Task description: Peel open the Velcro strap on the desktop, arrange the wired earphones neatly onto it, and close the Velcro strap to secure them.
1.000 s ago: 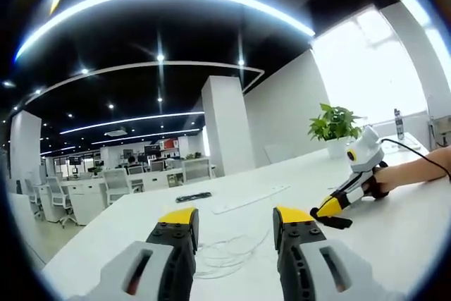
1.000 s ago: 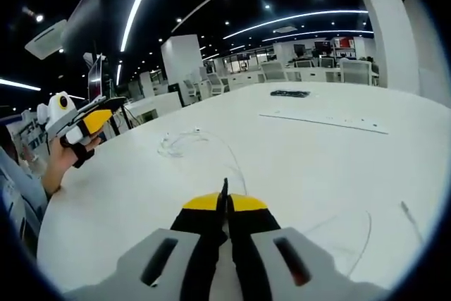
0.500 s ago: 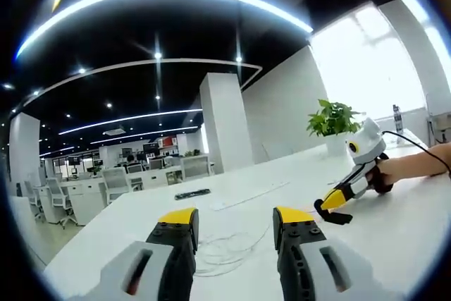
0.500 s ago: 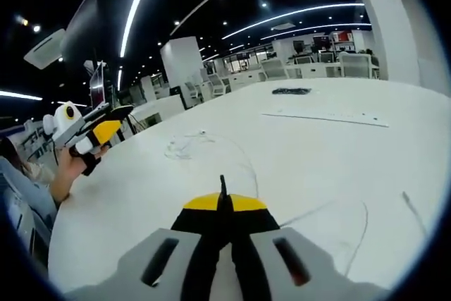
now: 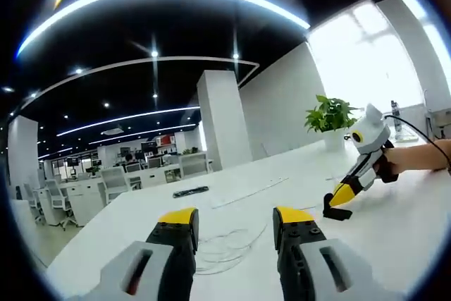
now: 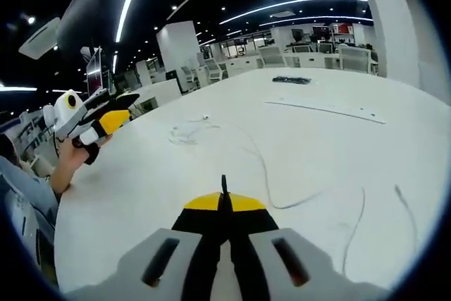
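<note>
My left gripper (image 5: pixel 234 216) is open low over the white table (image 5: pixel 394 230). The white wired earphones (image 5: pixel 224 248) lie in a loose tangle on the table just beyond its jaws. My right gripper (image 6: pixel 224 199) is shut on a thin black strip (image 6: pixel 224 184) that stands edge-on between its tips; it looks like the Velcro strap. In the left gripper view the right gripper (image 5: pixel 338 204) comes in from the right with that black strip (image 5: pixel 335 213) at its tip. In the right gripper view the earphones (image 6: pixel 186 132) lie ahead to the left, a cable trailing toward me, and the left gripper (image 6: pixel 124 108) stands open at the left.
A flat black object (image 6: pixel 291 80) and a long white strip (image 6: pixel 324 109) lie further back on the table. Loose thin cables (image 6: pixel 354 227) cross the table at the right. A potted plant (image 5: pixel 330 121) stands at the far edge. Office desks and chairs (image 5: pixel 113 181) are behind.
The right gripper has moved a little over the table, still shut on the black strip; the earphone cable now lies closer to it. The left gripper stays open over the tangle.
</note>
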`<control>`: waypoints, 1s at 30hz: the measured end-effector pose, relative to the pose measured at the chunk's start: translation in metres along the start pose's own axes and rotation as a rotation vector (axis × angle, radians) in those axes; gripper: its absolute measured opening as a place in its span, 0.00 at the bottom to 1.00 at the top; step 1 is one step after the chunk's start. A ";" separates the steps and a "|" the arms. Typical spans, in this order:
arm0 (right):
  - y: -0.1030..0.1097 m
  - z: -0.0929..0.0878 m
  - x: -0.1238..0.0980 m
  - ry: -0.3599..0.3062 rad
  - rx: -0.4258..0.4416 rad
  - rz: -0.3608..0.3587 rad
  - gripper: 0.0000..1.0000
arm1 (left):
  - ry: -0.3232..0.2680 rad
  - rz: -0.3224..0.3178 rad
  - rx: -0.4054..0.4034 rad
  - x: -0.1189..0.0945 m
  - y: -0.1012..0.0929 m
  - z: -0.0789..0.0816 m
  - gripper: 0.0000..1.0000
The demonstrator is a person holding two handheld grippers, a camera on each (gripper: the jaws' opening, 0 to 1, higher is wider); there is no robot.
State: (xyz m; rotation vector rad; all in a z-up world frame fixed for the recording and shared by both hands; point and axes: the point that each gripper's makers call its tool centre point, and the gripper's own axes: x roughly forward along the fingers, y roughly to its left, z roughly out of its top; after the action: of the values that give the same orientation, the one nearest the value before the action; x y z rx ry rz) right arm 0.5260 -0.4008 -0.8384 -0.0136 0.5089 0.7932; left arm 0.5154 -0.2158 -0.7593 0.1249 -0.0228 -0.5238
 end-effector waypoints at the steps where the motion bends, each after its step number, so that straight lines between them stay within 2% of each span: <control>1: 0.000 0.000 0.000 0.003 0.004 -0.003 0.03 | 0.000 -0.001 -0.001 0.000 0.000 0.000 0.46; 11: 0.005 -0.004 -0.001 0.029 -0.005 -0.011 0.03 | 0.013 -0.016 0.010 0.000 -0.003 -0.002 0.46; 14: 0.007 -0.007 -0.002 0.041 -0.023 -0.011 0.03 | 0.013 -0.021 0.011 0.007 -0.007 -0.005 0.46; 18: 0.014 -0.004 -0.006 0.032 -0.006 0.024 0.03 | 0.021 -0.026 0.015 0.008 -0.009 -0.007 0.46; 24: 0.016 -0.004 -0.010 0.052 -0.056 0.010 0.03 | 0.033 -0.026 0.023 0.011 -0.006 -0.010 0.46; 30: 0.018 -0.005 -0.012 0.066 -0.066 0.020 0.03 | 0.041 -0.023 0.024 0.011 -0.005 -0.011 0.46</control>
State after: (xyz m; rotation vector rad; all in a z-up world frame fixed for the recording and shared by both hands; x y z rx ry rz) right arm 0.5044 -0.3968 -0.8345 -0.0957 0.5459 0.8308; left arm 0.5231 -0.2248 -0.7710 0.1593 0.0127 -0.5435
